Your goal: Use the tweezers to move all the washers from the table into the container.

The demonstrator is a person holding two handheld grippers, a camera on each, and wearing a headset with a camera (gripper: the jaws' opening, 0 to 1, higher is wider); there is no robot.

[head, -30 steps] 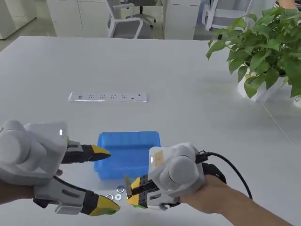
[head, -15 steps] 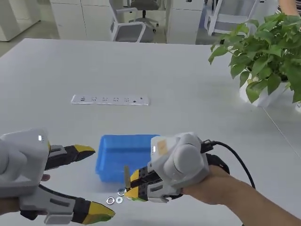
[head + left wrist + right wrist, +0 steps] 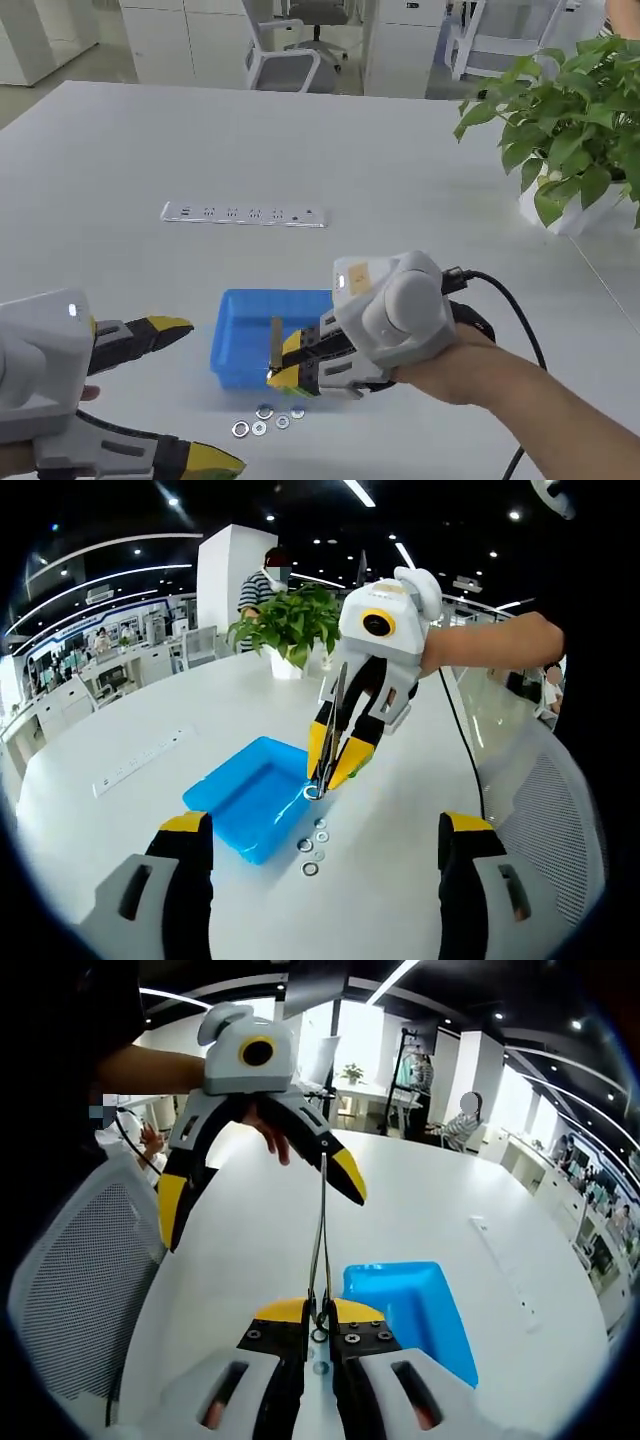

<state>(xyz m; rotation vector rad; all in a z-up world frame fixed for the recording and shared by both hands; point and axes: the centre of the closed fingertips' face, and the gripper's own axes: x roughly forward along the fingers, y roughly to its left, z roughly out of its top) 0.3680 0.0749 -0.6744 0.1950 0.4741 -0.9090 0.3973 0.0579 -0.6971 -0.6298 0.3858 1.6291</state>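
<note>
— What changed?
— The right claw (image 3: 290,372), clamped on the tweezers (image 3: 276,340), has risen from the washers (image 3: 260,427) near the desk's near edge to the container (image 3: 245,340) rim, with one washer (image 3: 313,792) apparently pinched.
— And the left claw (image 3: 210,394)?
— Spread wide, idle. Several pieces remain to move.

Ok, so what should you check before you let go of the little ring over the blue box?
1. Right gripper clamped on the tweezers: ok.
2. Washer pinched at the tweezer tip: ok.
3. Tip inside the blue container rim: cannot tell, it hangs right at the edge.
4. Left gripper open and off to the side: ok.
5. All washers moved: not ok, loose washers lie on the table.
</note>
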